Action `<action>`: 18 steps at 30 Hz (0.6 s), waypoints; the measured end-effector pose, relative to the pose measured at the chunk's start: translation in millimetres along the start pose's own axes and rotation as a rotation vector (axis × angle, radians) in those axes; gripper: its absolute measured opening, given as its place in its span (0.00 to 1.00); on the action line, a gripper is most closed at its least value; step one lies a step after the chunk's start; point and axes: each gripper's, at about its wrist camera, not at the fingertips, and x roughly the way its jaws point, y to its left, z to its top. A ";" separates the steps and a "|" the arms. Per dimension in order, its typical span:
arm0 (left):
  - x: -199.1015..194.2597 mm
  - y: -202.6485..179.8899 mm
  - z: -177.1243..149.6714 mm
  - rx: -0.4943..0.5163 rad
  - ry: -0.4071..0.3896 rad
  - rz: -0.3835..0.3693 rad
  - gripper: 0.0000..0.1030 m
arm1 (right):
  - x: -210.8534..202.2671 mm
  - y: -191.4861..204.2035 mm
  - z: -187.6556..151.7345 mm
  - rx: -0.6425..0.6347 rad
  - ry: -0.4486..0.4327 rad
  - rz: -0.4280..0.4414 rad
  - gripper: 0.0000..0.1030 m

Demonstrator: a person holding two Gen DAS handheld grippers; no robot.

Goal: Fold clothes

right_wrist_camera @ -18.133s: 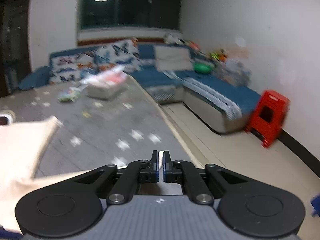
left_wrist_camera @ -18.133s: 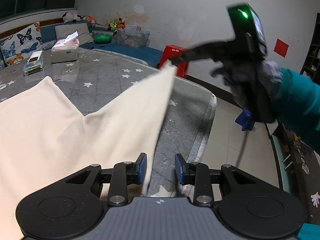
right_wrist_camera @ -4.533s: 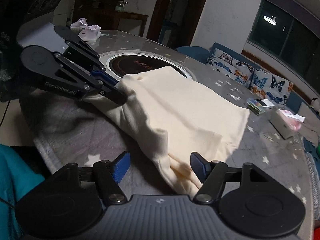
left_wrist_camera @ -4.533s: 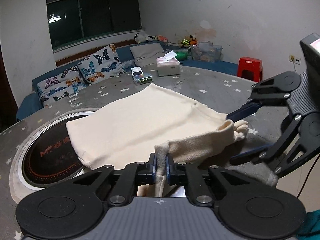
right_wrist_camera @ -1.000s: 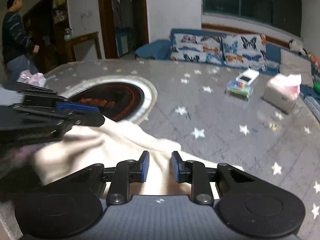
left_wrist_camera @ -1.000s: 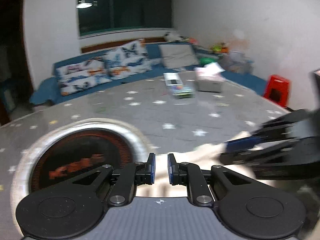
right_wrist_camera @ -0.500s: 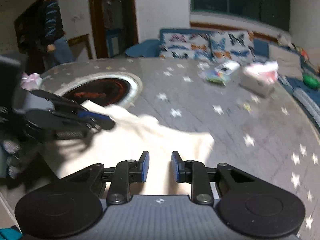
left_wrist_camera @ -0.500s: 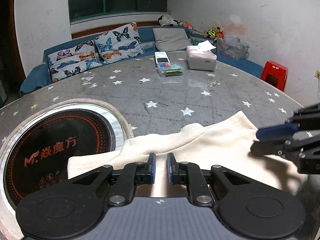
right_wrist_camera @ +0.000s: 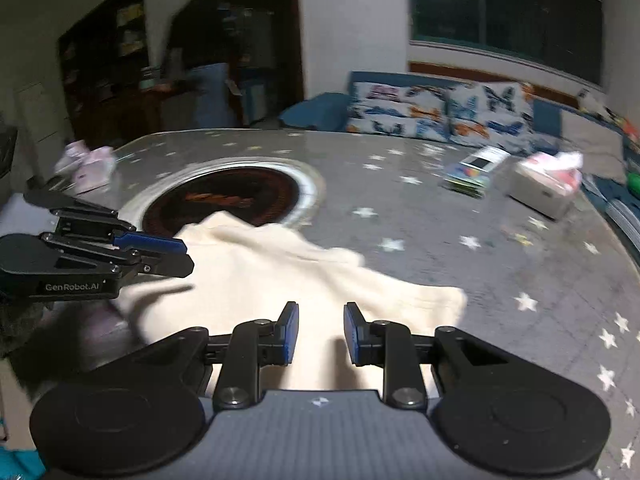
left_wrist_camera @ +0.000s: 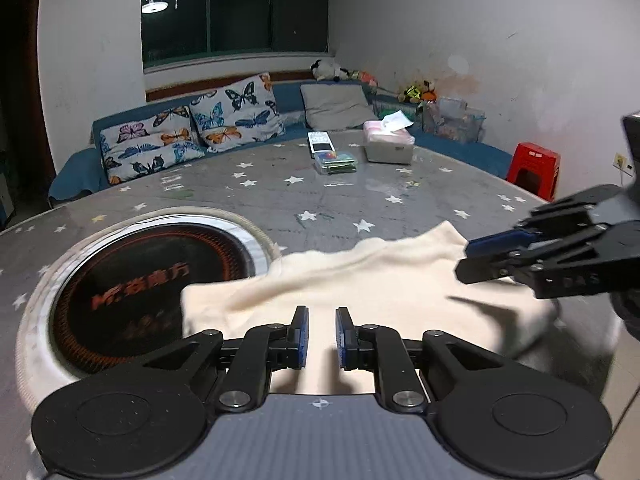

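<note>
Both hand-held grippers are seen with jaws slightly parted and nothing clamped: the left hand-held gripper (left_wrist_camera: 319, 336) and the right hand-held gripper (right_wrist_camera: 317, 333) hover just above the cream garment (left_wrist_camera: 360, 276), apparently released so the fold can settle. The garment lies folded and somewhat rumpled on the grey star-patterned bench (left_wrist_camera: 280, 184), its edge beside a round inset hotplate (left_wrist_camera: 152, 276). A tissue box (left_wrist_camera: 388, 146) and blue sofa (left_wrist_camera: 80, 164) lie beyond; a person (right_wrist_camera: 200, 52) stands by shelves.
</note>
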 end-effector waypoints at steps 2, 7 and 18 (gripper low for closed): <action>-11.7 1.2 -7.3 -0.003 -0.005 0.001 0.15 | -2.5 10.9 -1.5 -0.032 0.000 0.025 0.23; -16.6 -0.3 -21.7 -0.009 0.010 0.007 0.15 | -1.8 38.4 -8.5 -0.116 0.006 0.066 0.23; -8.7 6.1 -31.1 -0.027 0.031 0.046 0.18 | -0.8 37.8 -20.0 -0.109 0.037 0.042 0.23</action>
